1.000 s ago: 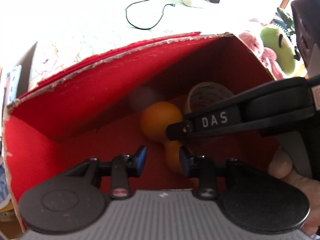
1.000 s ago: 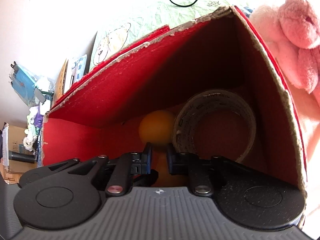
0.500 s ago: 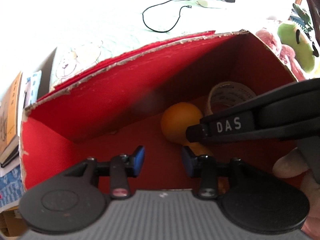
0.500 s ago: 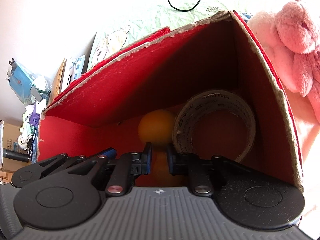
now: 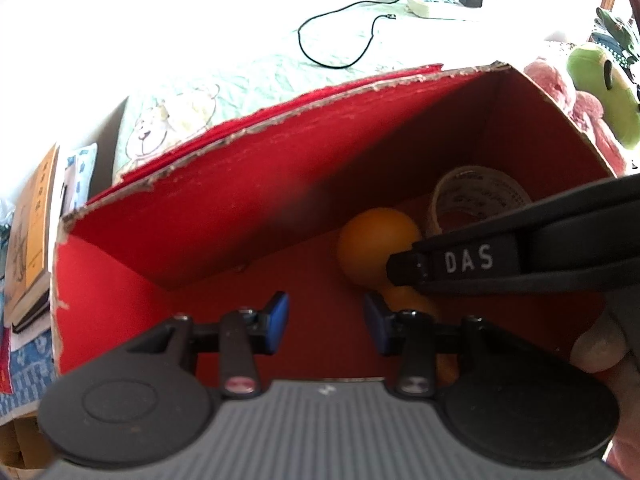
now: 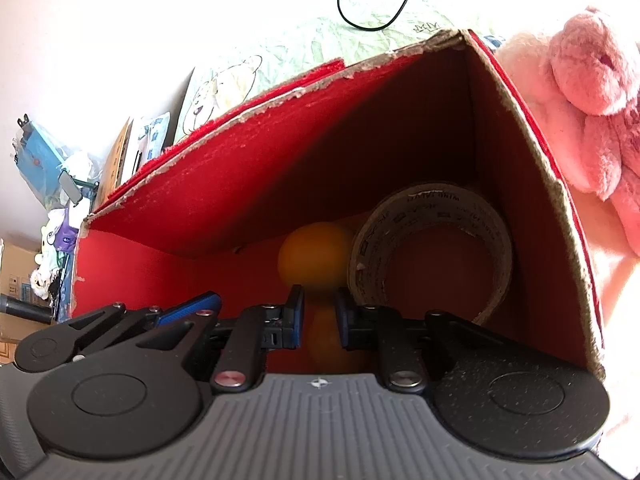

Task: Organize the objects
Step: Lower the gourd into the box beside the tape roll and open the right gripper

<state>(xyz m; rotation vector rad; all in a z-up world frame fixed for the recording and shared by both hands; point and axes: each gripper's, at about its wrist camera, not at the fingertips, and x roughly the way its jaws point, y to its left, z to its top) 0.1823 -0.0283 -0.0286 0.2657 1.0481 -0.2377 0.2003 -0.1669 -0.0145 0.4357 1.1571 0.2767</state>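
I look down into the red box (image 6: pixel 224 200), both grippers hanging over its open top. At lower centre of the right wrist view, my right gripper (image 6: pixel 319 314) has just been easing its jaws apart; they stand narrow, and a blurred orange ball (image 6: pixel 326 344) shows in the gap, though I cannot tell whether the pads touch it. A second orange ball (image 6: pixel 312 258) lies just behind, touching the tape roll (image 6: pixel 430 256) that stands on edge in the box's right corner. In the left wrist view, my left gripper (image 5: pixel 325 322) has jaws partly open over bare red floor, nothing between them. The right gripper's black finger crosses from the right, hiding part of the balls. Outside: pink plush toy (image 6: pixel 588 92) at right, black cable (image 5: pixel 340 40) and books (image 5: pixel 34 236) on the bedcover (image 5: pixel 256 80).
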